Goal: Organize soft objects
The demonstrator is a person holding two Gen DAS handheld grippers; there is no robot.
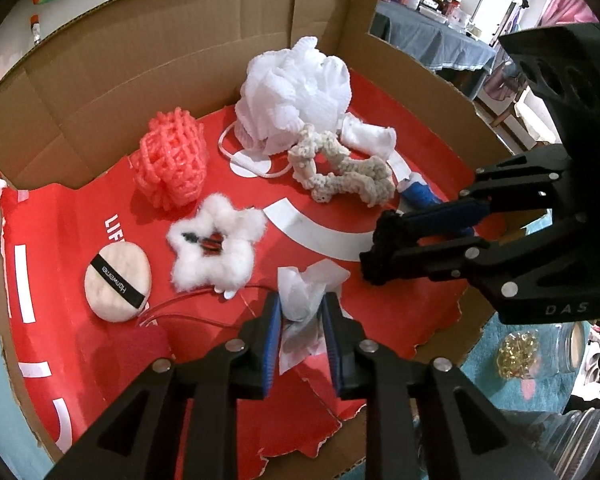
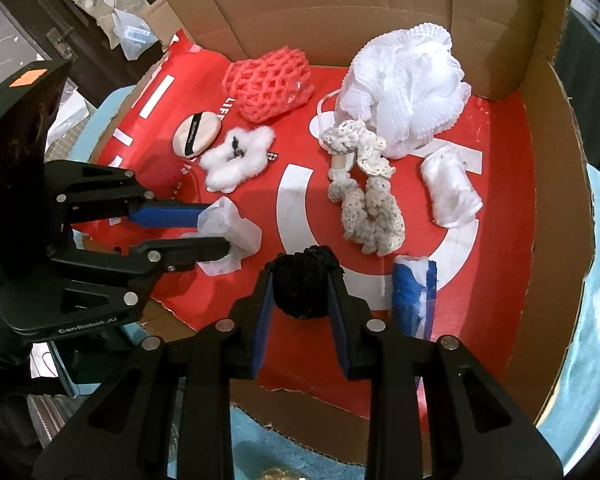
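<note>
My left gripper (image 1: 300, 312) is shut on a crumpled white tissue (image 1: 306, 292) just above the red box floor; it also shows in the right wrist view (image 2: 214, 232) holding the tissue (image 2: 230, 228). My right gripper (image 2: 302, 280) is shut on a black knitted ball (image 2: 304, 284), which also shows in the left wrist view (image 1: 382, 248). On the floor lie a white bath pouf (image 1: 296, 92), a coral foam net (image 1: 172, 156), a cream crochet cord (image 1: 340, 168), a fluffy white scrunchie (image 1: 216, 248) and a powder puff (image 1: 118, 280).
All lie in an open cardboard box (image 1: 140, 60) with a red printed floor. A white roll (image 2: 450, 188) and a blue-white cloth (image 2: 414, 288) lie at the right. A glass jar (image 1: 540, 352) stands outside the box on a teal mat.
</note>
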